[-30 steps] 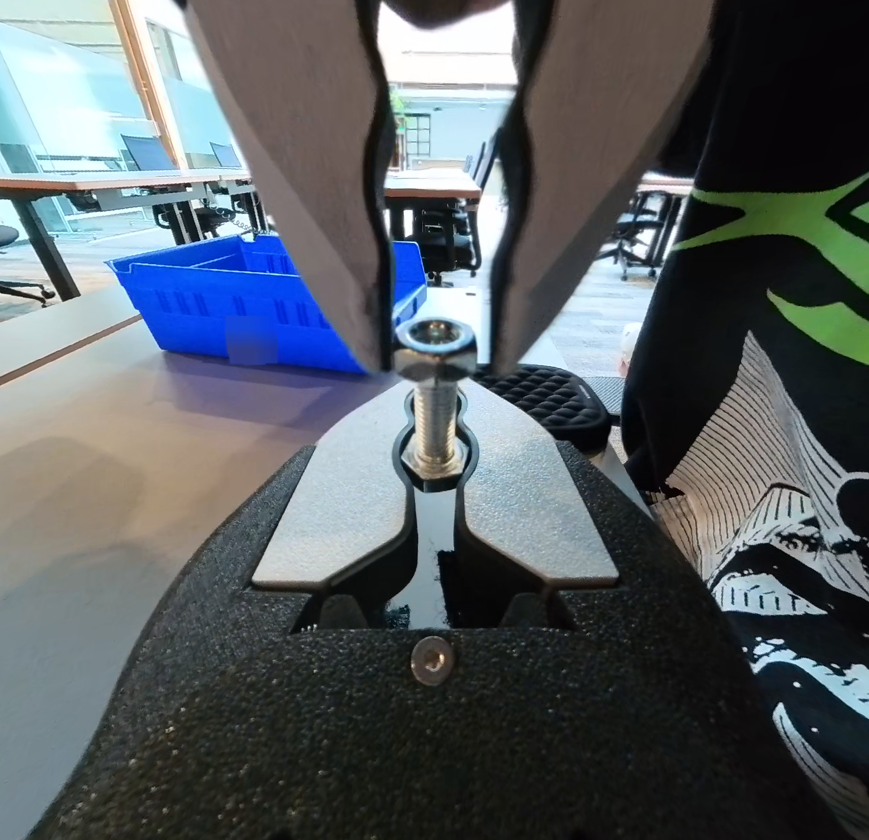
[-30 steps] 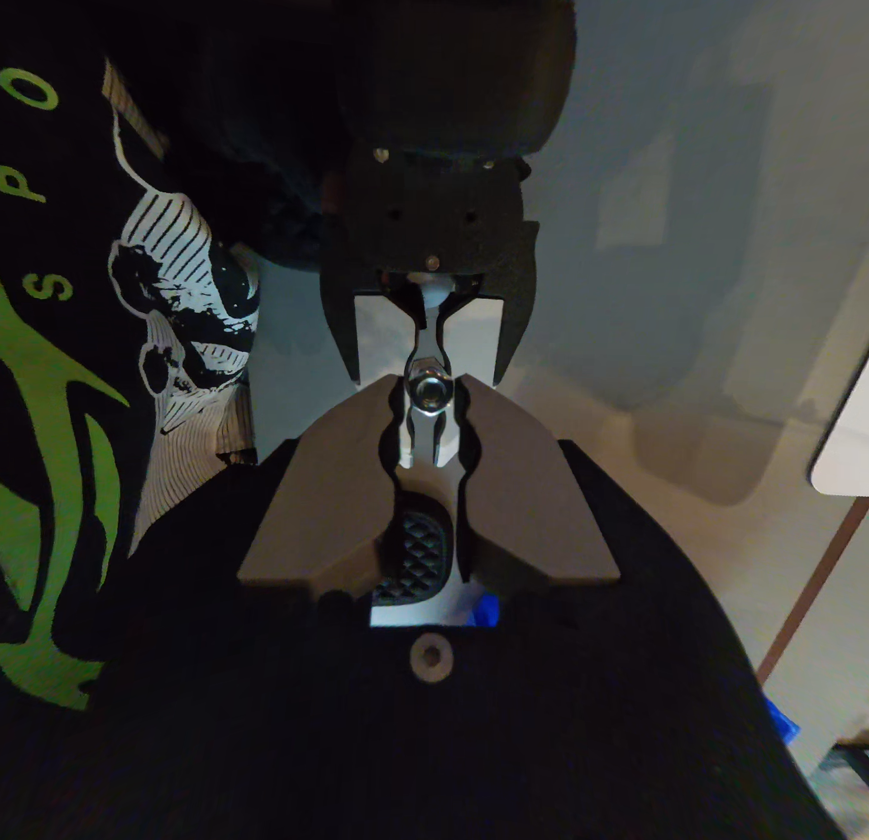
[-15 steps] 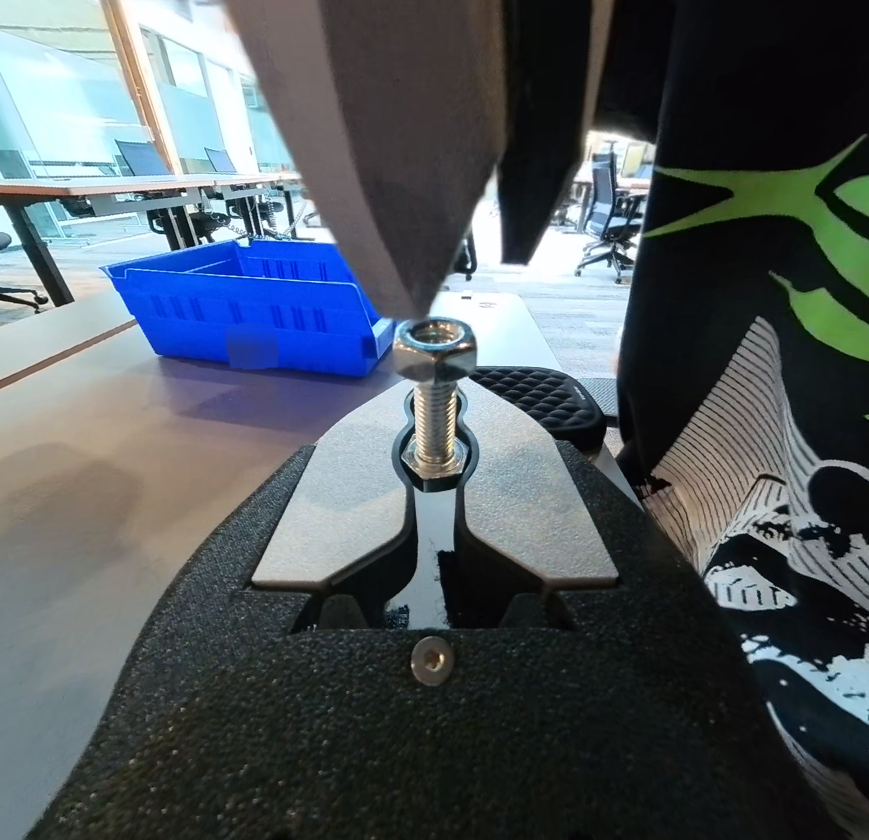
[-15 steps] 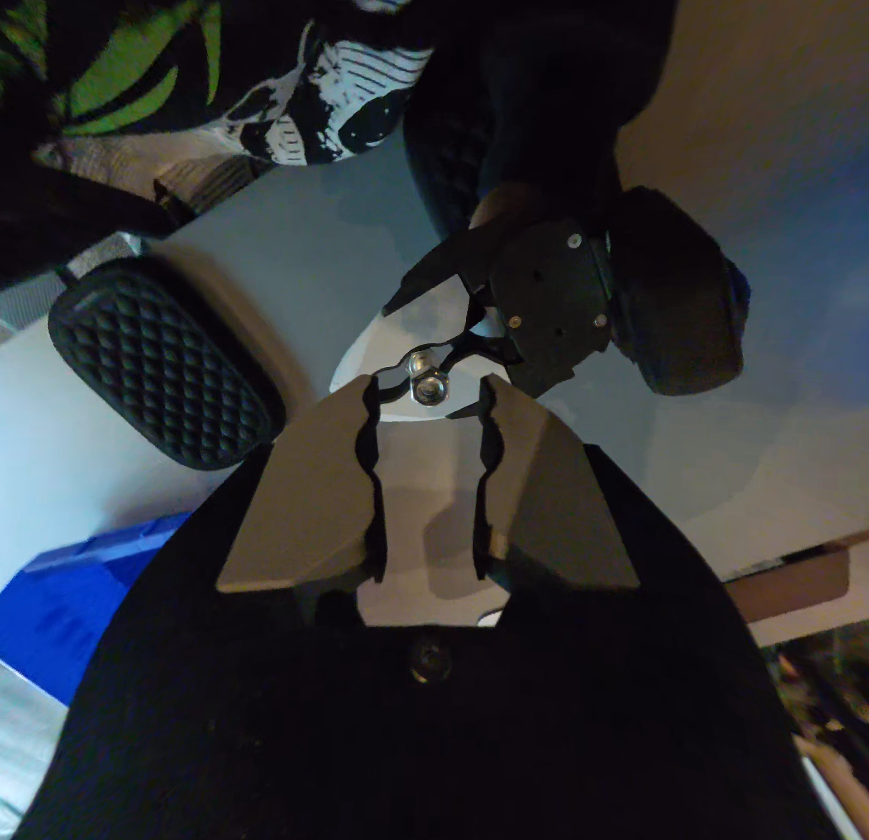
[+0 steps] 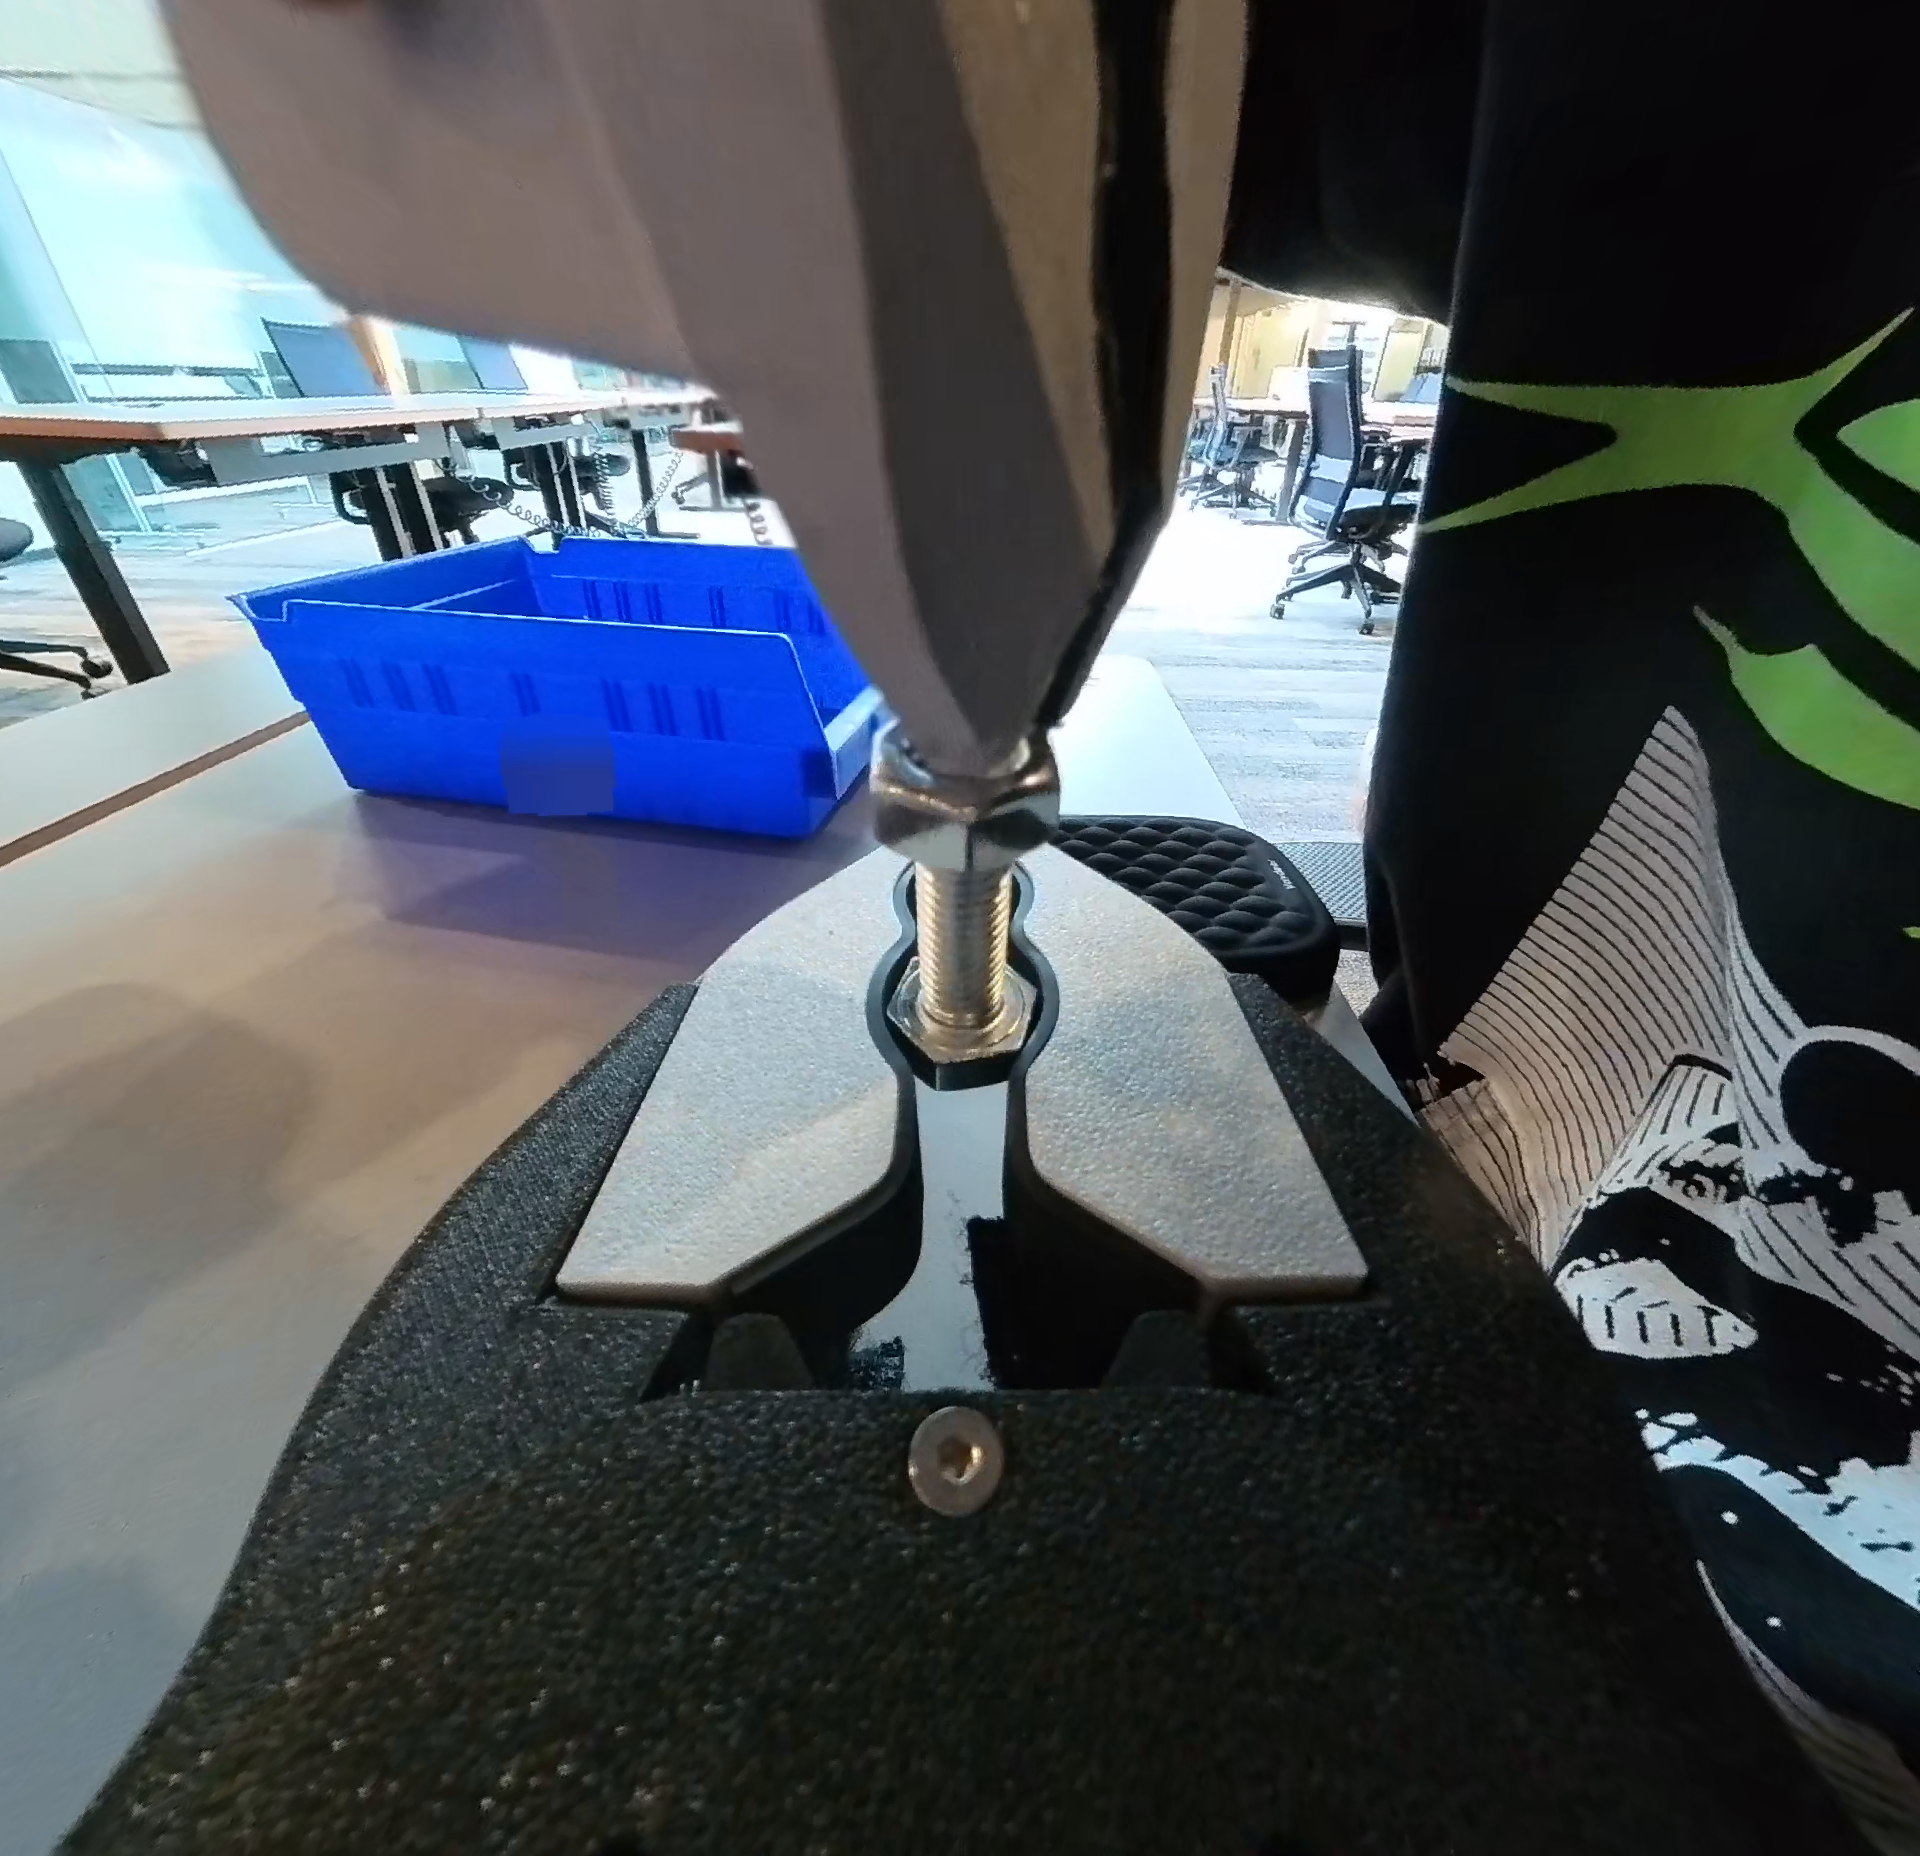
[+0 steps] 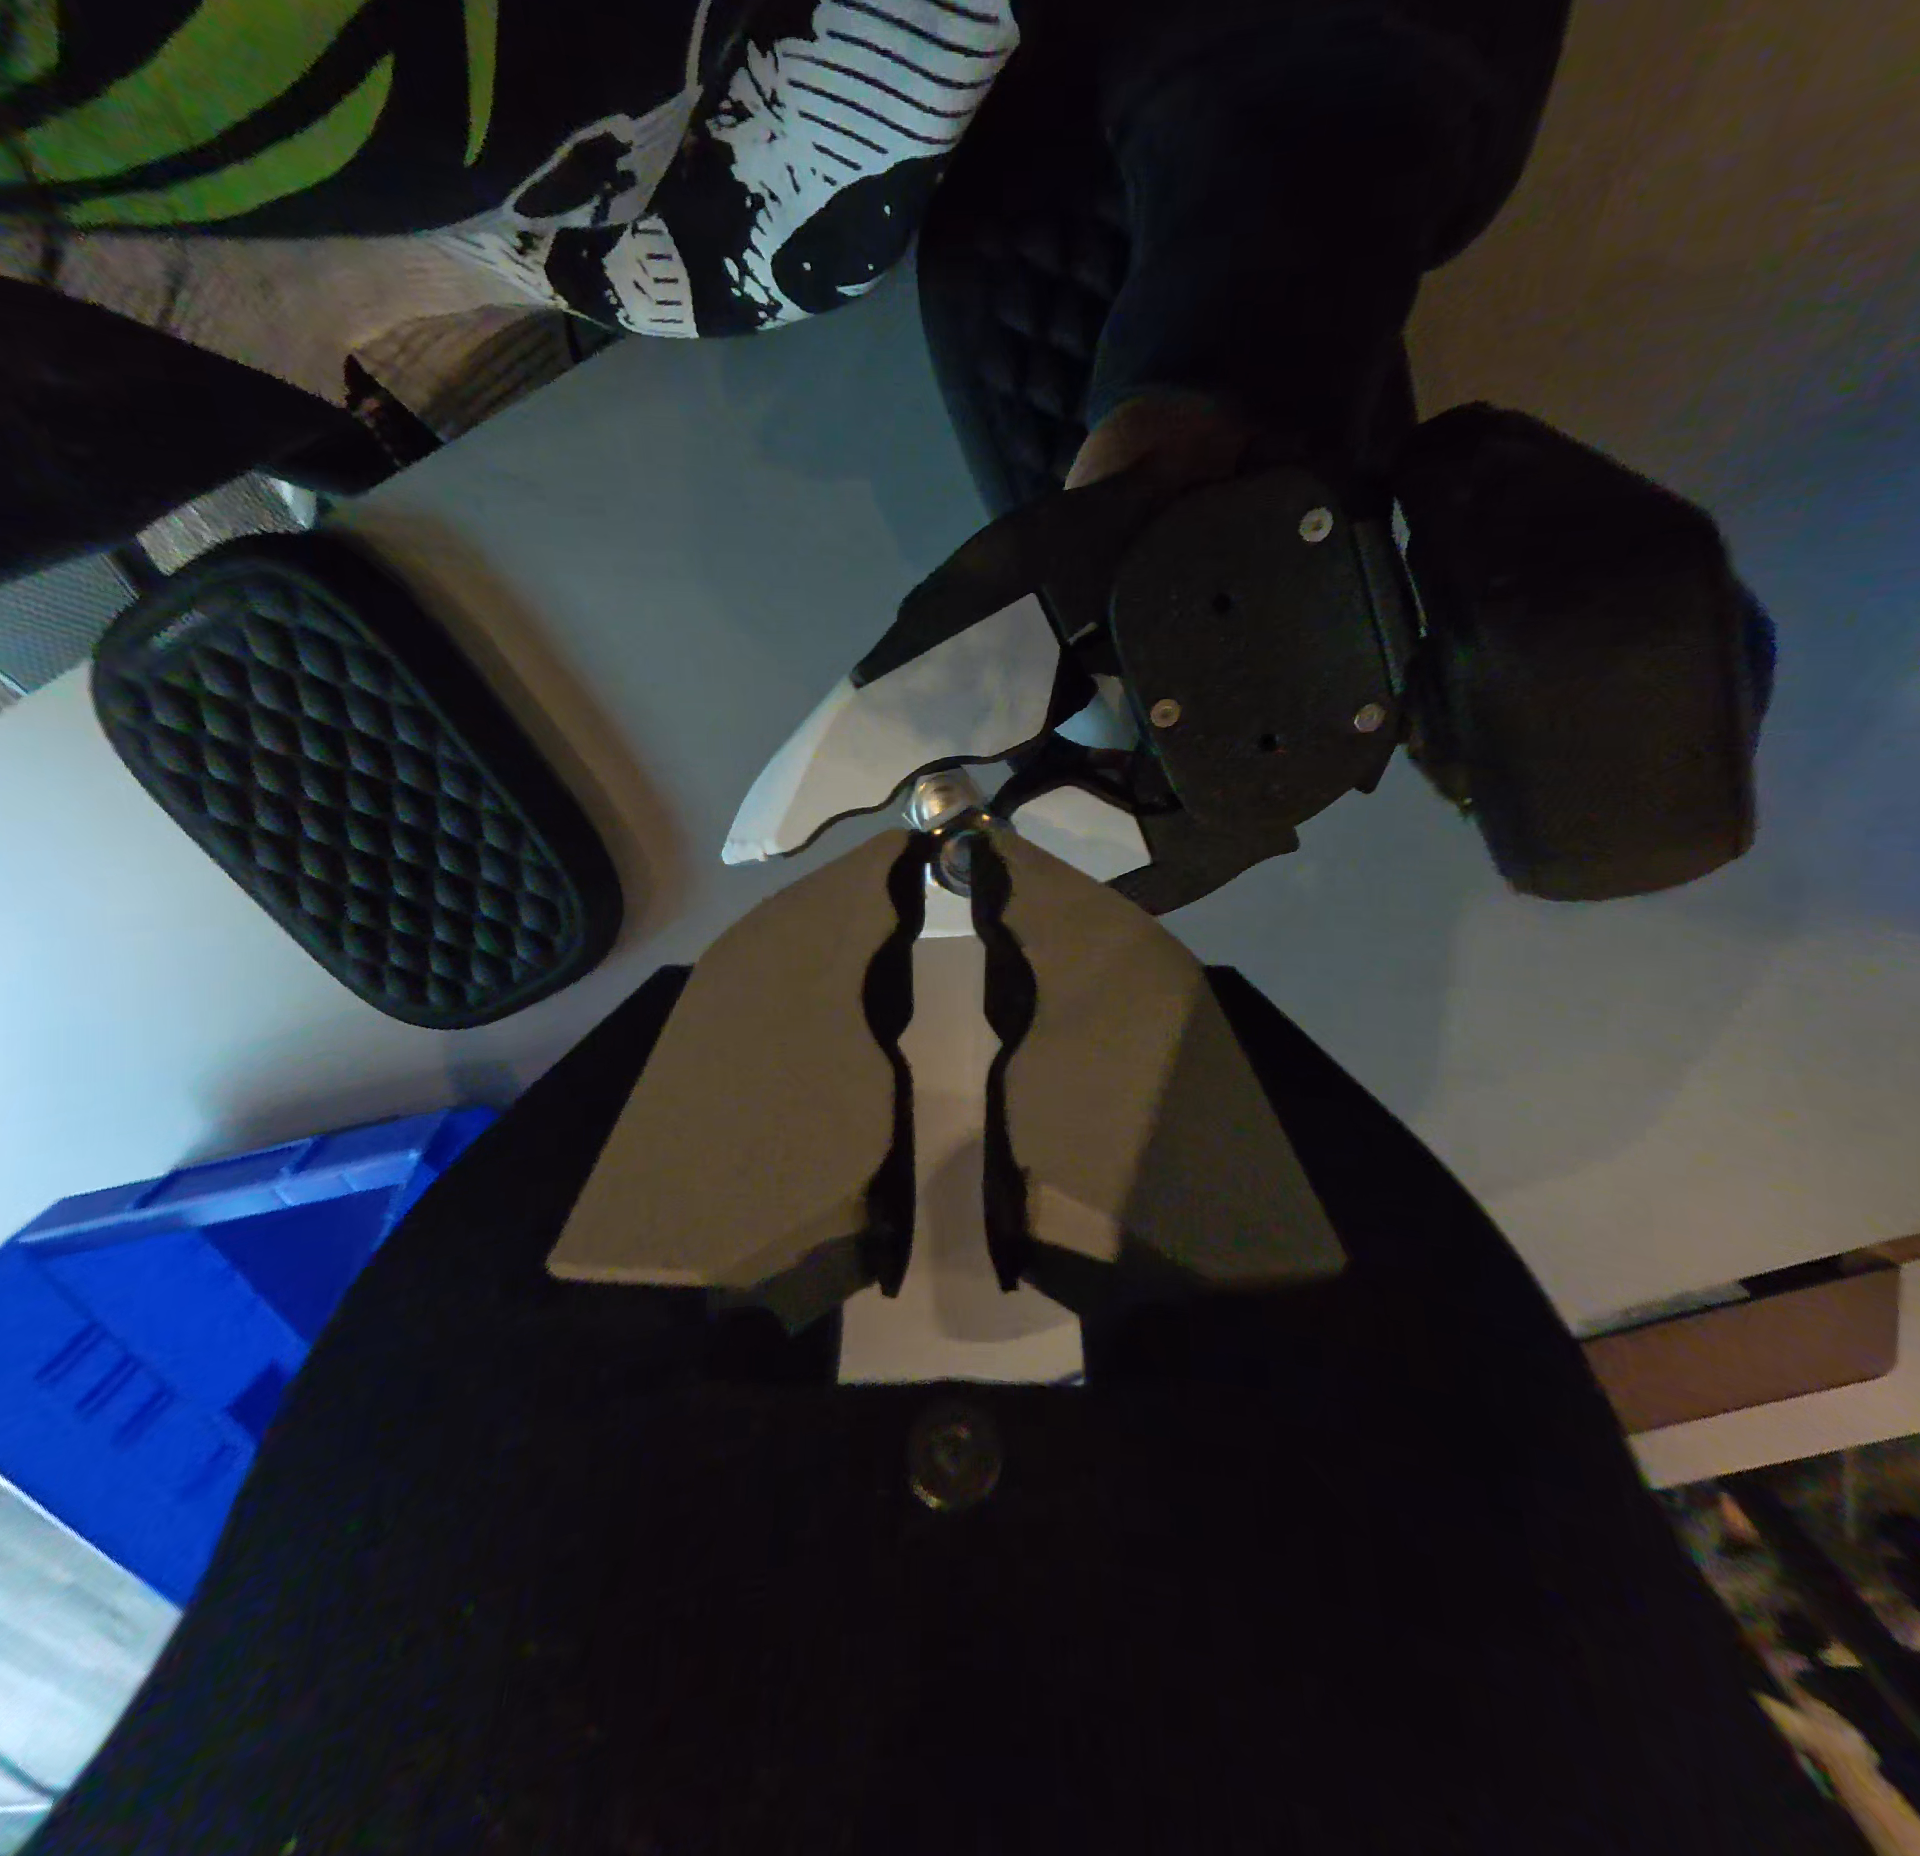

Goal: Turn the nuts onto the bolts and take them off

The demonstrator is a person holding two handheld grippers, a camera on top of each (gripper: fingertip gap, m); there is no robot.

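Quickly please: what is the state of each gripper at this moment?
Left gripper: closed on the bolt, at its head end.
Right gripper: closed on the nut at the bolt's top.

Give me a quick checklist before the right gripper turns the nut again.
1. Left gripper clamped on the bolt: ok.
2. Bolt upright, thread end up: ok.
3. Nut on the top of the thread: ok.
4. Right gripper closed on the nut: ok, fingertips pinch its sides.
5. Nut threaded square, not crossed: cannot tell.
6. Thread free below the nut: ok.
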